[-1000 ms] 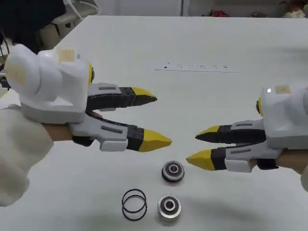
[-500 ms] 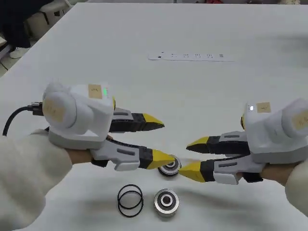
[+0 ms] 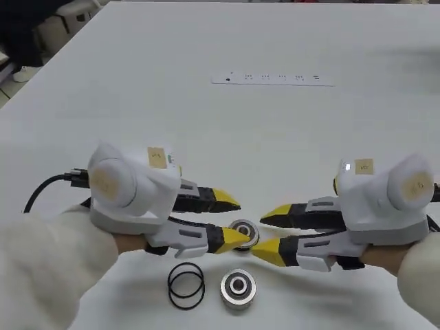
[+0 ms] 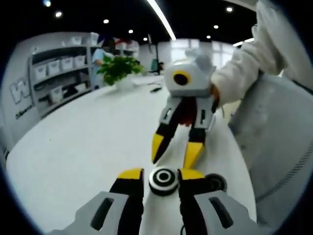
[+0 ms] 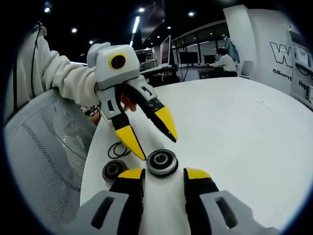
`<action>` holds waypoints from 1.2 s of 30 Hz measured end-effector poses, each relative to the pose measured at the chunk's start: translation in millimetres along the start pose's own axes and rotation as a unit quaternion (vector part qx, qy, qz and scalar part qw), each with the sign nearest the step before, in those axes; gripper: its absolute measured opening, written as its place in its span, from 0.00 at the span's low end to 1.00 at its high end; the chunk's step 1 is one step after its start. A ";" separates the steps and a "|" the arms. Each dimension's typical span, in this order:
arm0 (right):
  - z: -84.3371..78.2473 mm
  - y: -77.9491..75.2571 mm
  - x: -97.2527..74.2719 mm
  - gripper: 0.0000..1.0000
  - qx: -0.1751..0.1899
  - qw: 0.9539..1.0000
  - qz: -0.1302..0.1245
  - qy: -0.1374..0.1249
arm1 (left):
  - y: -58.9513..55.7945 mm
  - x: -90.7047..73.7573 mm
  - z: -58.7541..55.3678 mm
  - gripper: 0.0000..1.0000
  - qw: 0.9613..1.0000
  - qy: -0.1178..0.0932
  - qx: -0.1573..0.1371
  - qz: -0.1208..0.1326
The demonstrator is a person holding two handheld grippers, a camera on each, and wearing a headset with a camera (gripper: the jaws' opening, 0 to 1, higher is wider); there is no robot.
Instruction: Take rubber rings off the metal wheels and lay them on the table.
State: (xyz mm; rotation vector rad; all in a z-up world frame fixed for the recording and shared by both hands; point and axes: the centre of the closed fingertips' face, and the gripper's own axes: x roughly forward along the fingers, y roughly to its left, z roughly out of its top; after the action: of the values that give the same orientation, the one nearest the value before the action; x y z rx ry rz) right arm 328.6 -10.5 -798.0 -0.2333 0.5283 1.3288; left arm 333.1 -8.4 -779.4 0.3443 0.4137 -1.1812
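rings [image 3: 186,285] left of near wheel [image 3: 238,287], far wheel [image 3: 247,230] behind

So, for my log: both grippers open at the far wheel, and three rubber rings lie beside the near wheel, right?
Two rubber rings, not three, lie beside the near wheel, per the head view. At the far wheel, the left gripper and right gripper are open.

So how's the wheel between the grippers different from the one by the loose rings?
The far wheel has a dark rim and sits between the left gripper and right gripper; the near wheel has a bare silver rim and lies free beside two black rings. Both lie flat on the table.
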 end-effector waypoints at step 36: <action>-8.0 3.3 0.6 0.11 -0.009 1.000 0.001 0.011 | -4.6 4.4 -10.4 0.14 0.999 0.008 -0.037 0.002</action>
State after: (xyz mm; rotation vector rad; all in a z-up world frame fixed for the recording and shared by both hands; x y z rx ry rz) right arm 323.6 -12.8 -804.8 -0.2632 0.5362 1.3336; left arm 328.8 -8.8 -790.9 0.2897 0.4692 -1.1567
